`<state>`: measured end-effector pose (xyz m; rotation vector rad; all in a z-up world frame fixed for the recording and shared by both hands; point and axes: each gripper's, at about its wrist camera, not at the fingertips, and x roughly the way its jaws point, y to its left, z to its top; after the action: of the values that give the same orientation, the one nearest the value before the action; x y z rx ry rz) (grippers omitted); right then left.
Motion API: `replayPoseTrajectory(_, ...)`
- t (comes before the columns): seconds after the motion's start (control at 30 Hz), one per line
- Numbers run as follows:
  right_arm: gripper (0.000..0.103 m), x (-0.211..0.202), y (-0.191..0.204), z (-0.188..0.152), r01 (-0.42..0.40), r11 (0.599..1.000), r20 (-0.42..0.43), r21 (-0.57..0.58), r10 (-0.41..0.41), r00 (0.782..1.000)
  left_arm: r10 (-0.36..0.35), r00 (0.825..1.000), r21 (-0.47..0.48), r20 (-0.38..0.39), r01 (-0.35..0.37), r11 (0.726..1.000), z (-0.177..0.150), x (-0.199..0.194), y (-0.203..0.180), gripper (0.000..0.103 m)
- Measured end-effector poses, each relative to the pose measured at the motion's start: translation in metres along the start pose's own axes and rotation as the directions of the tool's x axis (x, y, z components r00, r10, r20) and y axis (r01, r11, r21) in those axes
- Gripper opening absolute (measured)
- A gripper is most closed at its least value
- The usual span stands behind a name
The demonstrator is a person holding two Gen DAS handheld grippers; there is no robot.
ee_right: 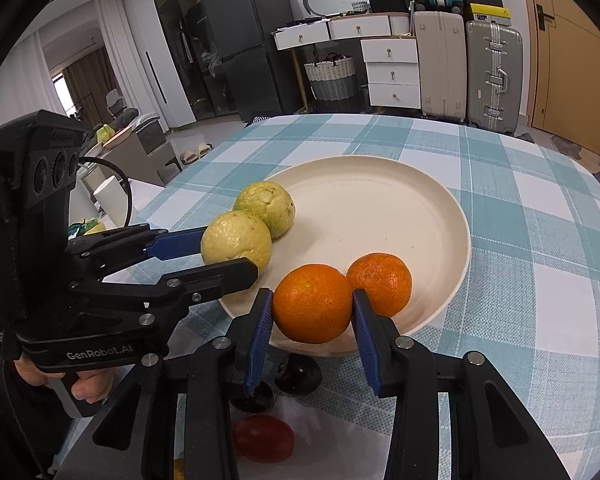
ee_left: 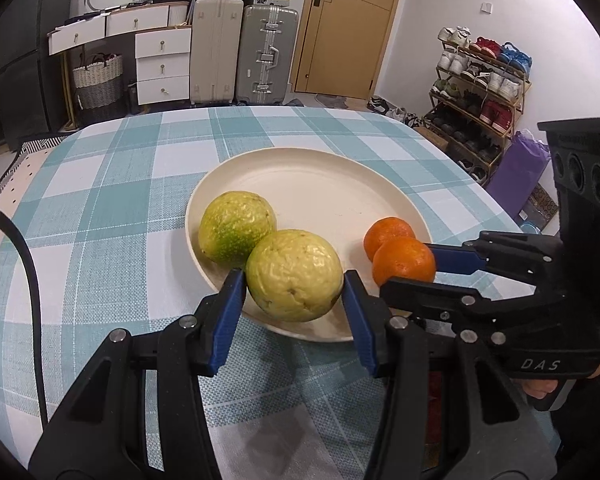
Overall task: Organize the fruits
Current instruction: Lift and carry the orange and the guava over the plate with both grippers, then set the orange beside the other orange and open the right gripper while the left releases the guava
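Observation:
A cream plate (ee_left: pixel 324 184) (ee_right: pixel 380 200) sits on the checked tablecloth. My left gripper (ee_left: pixel 296 280) (ee_right: pixel 220 248) is shut on a yellow-green guava (ee_left: pixel 294 276) (ee_right: pixel 236 240) over the plate's near rim. A second guava (ee_left: pixel 236 226) (ee_right: pixel 266 208) lies on the plate beside it. My right gripper (ee_right: pixel 310 304) (ee_left: pixel 412 268) is shut on an orange (ee_right: pixel 312 302) (ee_left: pixel 404 262) over the near rim. A second orange (ee_right: pixel 380 282) (ee_left: pixel 388 234) lies on the plate, touching the first.
Below my right gripper, near the table's front edge, lie two dark round fruits (ee_right: pixel 300 372) and a red fruit (ee_right: pixel 264 438). Suitcases (ee_left: pixel 240 52), a drawer unit (ee_left: pixel 162 64), a door and a shoe rack (ee_left: pixel 480 96) stand beyond the table.

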<state>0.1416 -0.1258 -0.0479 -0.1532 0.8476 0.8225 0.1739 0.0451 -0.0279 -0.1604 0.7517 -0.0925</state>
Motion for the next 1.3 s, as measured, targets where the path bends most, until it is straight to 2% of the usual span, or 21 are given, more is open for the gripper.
replayPoseTrajectory(0.37, 0.04, -0.001, -0.017, 0.013, 0.048, 0.998, 0.058, 0.044, -0.051, 0.997, 0.002, 1.0, -0.015, 0.006, -0.002, 1.0, 0.003, 0.007, 0.005, 0.046)
replayPoseTrajectory(0.5, 0.04, -0.002, -0.024, 0.017, 0.04, 0.997, 0.07, 0.068, -0.045, 0.997, 0.004, 1.0, -0.023, 0.01, -0.004, 1.0, 0.003, 0.007, 0.007, 0.046)
replayPoseTrajectory(1.3, 0.04, 0.009, -0.009, 0.016, 0.015, 1.0, 0.056, -0.015, -0.014, 0.998, 0.009, 1.0, -0.003, 0.009, -0.009, 1.0, 0.001, 0.006, 0.005, 0.046)
